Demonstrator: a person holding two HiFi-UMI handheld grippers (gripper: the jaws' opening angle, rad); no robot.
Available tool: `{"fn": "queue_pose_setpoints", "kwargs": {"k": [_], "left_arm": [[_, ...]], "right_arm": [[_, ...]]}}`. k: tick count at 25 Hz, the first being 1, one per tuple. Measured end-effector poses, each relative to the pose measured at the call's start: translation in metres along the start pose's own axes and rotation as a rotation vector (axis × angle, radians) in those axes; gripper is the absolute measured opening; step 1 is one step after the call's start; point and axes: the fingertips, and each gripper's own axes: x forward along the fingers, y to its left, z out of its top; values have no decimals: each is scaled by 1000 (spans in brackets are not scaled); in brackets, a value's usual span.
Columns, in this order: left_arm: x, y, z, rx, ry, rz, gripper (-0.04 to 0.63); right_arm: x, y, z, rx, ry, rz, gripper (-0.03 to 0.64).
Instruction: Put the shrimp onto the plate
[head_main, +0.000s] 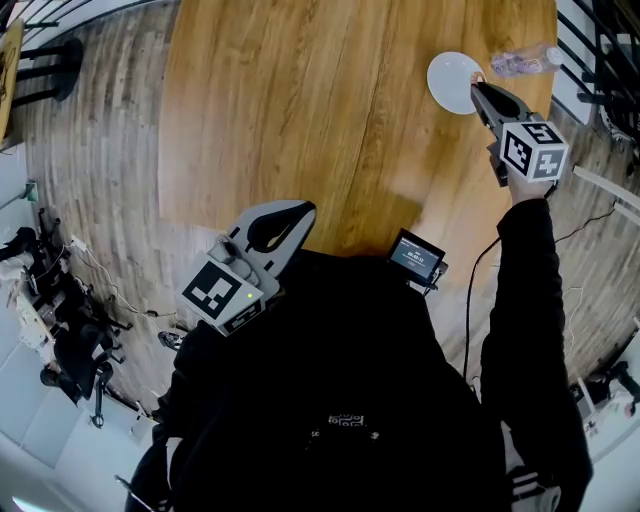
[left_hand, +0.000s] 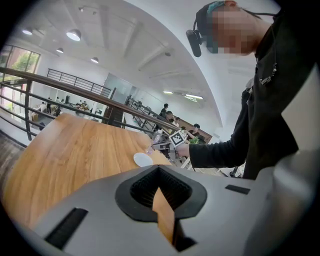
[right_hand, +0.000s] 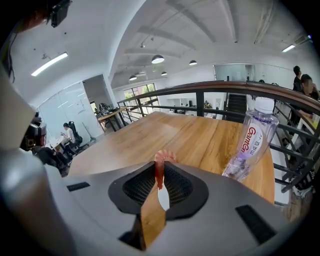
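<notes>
A pink-orange shrimp (right_hand: 159, 174) is pinched between the tips of my right gripper (right_hand: 160, 169), which is shut on it. In the head view the right gripper (head_main: 477, 88) hovers over the right edge of the small white plate (head_main: 452, 80) at the far right of the wooden table (head_main: 330, 110). The plate's white shows through the gap below the shrimp. My left gripper (head_main: 305, 208) is held back near the person's body at the table's near edge. Its jaws meet at the tips, with nothing in them. From the left gripper view the plate (left_hand: 143, 159) lies far off.
A clear plastic water bottle (head_main: 525, 62) lies just right of the plate, close to the table's edge and a black railing (right_hand: 225, 90). A small screen device (head_main: 418, 255) sits at the near table edge. Cables and gear lie on the floor (head_main: 70, 320) to the left.
</notes>
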Motion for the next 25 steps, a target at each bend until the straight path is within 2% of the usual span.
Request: {"fn": "queue_pose_setpoints", "kwargs": {"k": [14, 25], "left_arm": [[-16, 1, -8, -62, -14, 78, 6], [-26, 9, -16, -95, -30, 95, 6]], "right_arm": [[35, -38, -33, -5, 130, -27, 66], [62, -50, -58, -19, 220, -70, 66]]}}
